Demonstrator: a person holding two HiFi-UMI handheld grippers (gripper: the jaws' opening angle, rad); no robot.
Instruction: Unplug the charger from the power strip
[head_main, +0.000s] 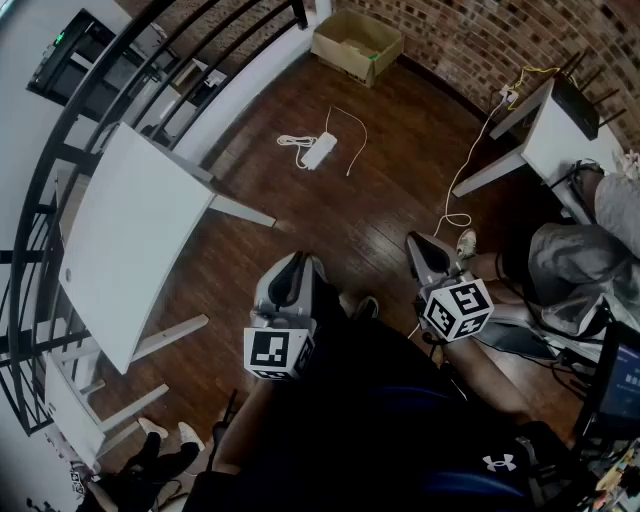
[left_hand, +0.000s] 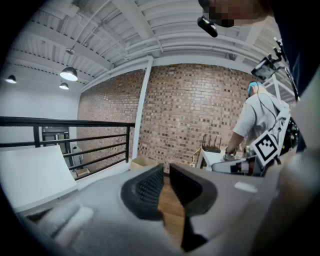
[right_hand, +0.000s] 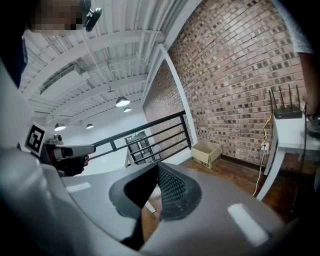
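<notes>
A white power strip (head_main: 318, 151) lies on the wooden floor far ahead, with a coiled white cord (head_main: 293, 141) at its left and a thin white cable (head_main: 350, 132) trailing to its right. I cannot make out the charger on it at this distance. My left gripper (head_main: 300, 262) and right gripper (head_main: 418, 243) are held high above the floor, well short of the strip. Both are shut with nothing between the jaws. The left gripper view shows its jaws (left_hand: 166, 176) closed, facing a brick wall. In the right gripper view the jaws (right_hand: 156, 176) also meet, empty.
A tilted white table (head_main: 130, 230) stands at the left beside a black railing (head_main: 150, 60). A cardboard box (head_main: 357, 42) sits by the brick wall. At the right are a white desk (head_main: 560, 135) with a router (head_main: 578, 105), a floor cable (head_main: 470, 170) and a seated person (head_main: 575, 260).
</notes>
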